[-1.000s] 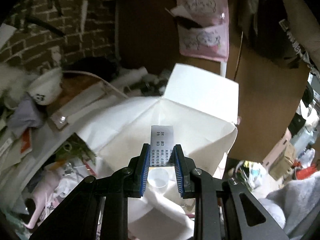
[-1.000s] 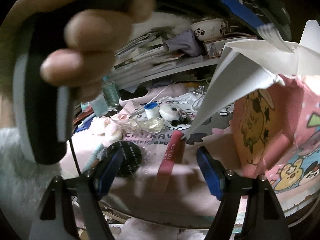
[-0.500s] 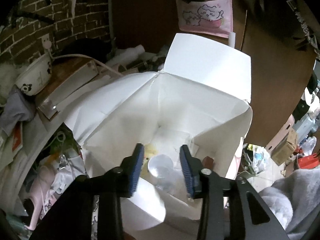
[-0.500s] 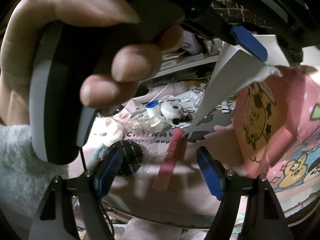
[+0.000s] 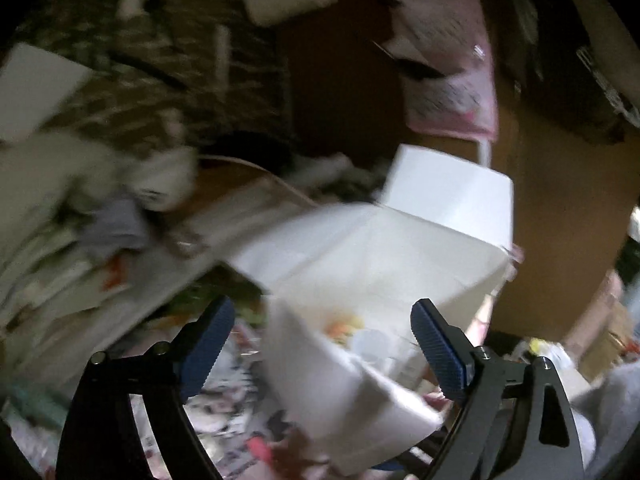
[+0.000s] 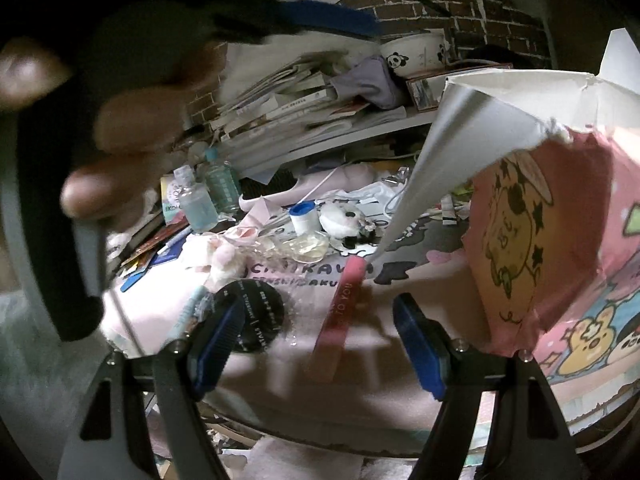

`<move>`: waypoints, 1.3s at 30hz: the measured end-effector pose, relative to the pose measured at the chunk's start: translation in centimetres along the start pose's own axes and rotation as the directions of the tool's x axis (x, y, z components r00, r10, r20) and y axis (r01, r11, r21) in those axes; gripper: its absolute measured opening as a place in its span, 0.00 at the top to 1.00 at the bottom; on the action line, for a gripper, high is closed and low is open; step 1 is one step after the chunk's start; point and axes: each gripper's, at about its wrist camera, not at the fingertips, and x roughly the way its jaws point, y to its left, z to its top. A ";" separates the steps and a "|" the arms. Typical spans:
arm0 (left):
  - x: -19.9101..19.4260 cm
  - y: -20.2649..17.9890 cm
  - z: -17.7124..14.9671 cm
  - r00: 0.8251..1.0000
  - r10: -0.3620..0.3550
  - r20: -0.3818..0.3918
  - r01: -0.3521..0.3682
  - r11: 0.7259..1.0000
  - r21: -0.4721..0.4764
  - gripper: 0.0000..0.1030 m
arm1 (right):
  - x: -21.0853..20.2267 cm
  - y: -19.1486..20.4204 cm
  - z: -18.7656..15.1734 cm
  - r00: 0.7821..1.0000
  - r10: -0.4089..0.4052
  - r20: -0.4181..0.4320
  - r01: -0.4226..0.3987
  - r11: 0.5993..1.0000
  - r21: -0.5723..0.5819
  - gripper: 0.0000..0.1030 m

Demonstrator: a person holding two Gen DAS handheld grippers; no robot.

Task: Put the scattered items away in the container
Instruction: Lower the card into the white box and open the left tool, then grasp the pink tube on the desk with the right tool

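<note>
Left gripper (image 5: 320, 344) spread, empty, above white box (image 5: 400, 248) near rim at centre frame. Right gripper (image 6: 320, 344) spread, empty; pink strip (image 6: 340, 316) between fingers, clear either side.

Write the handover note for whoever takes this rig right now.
Left gripper: open, empty, above the white box.
Right gripper: open, empty, low over the pink strip.
Done: a few small items lie in the box, blurred.
Left: pink strip, black round disc, blue-capped roll, panda plush and more clutter on the table.
</note>
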 end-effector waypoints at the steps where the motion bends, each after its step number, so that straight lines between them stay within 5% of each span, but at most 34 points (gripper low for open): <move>1: -0.8 0.4 -0.3 0.999 0.030 0.028 -0.030 0.999 -0.019 0.13 | -0.2 -0.2 0.0 1.000 -0.001 0.001 0.001 1.000 -0.001 0.28; 6: -4.4 2.6 -2.4 0.972 0.192 0.136 -0.175 0.976 -0.128 0.09 | 0.0 -1.1 0.0 1.000 -0.010 -0.003 0.010 1.000 -0.005 0.28; 11: -7.9 4.2 -5.9 0.915 0.363 0.178 -0.321 0.920 -0.226 0.09 | -0.4 -1.5 -0.6 1.000 -0.021 -0.015 0.021 1.000 -0.019 0.28; 20: -10.2 5.9 -12.7 0.865 0.474 0.164 -0.412 0.858 -0.307 0.09 | 0.7 -1.2 -1.5 0.994 -0.109 -0.002 0.108 0.992 -0.071 0.31; 33: -10.0 7.0 -15.9 0.884 0.438 0.161 -0.364 0.864 -0.349 0.09 | 1.5 -0.9 -3.0 0.983 -0.171 0.064 0.180 0.967 -0.182 0.81; 39: -10.0 7.3 -16.2 0.885 0.438 0.160 -0.362 0.861 -0.359 0.09 | 1.4 0.0 -3.6 0.976 -0.193 0.100 0.212 0.947 -0.241 0.87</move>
